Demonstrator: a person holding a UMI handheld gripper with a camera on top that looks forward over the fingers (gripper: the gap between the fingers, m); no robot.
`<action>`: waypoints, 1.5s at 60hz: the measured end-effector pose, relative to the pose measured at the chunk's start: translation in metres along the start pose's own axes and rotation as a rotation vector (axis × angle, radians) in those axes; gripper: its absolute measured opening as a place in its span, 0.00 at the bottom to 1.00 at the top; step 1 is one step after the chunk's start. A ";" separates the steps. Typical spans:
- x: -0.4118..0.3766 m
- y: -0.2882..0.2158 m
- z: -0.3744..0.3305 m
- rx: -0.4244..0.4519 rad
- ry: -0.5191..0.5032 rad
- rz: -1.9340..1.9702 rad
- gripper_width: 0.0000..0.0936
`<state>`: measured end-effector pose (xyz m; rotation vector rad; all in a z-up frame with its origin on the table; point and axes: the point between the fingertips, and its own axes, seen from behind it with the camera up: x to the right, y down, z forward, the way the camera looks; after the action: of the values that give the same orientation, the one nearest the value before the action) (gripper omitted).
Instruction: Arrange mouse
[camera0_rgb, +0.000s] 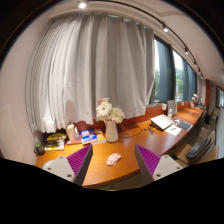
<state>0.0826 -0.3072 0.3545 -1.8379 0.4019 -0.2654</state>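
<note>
Approach step: the hand-held gripper (112, 163) is wide open and empty, the mouse (113, 158) lying on the tabletop (100, 172) near its front edge; next, descend and close.

No legible text, labels, brands or numbers anywhere in view

A single wide-angle camera rides on the tool (108, 160) and looks forward along its two fingers (78, 159), from above and well back over a long wooden tabletop (130, 140), facing curtained windows (95, 70) beyond it.
</note>
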 end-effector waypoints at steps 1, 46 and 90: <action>-0.002 0.000 0.000 0.002 -0.010 -0.002 0.90; 0.019 0.252 0.221 -0.362 -0.184 -0.052 0.90; -0.053 0.260 0.411 -0.533 -0.275 -0.157 0.75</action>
<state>0.1541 0.0053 -0.0148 -2.3963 0.1397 -0.0043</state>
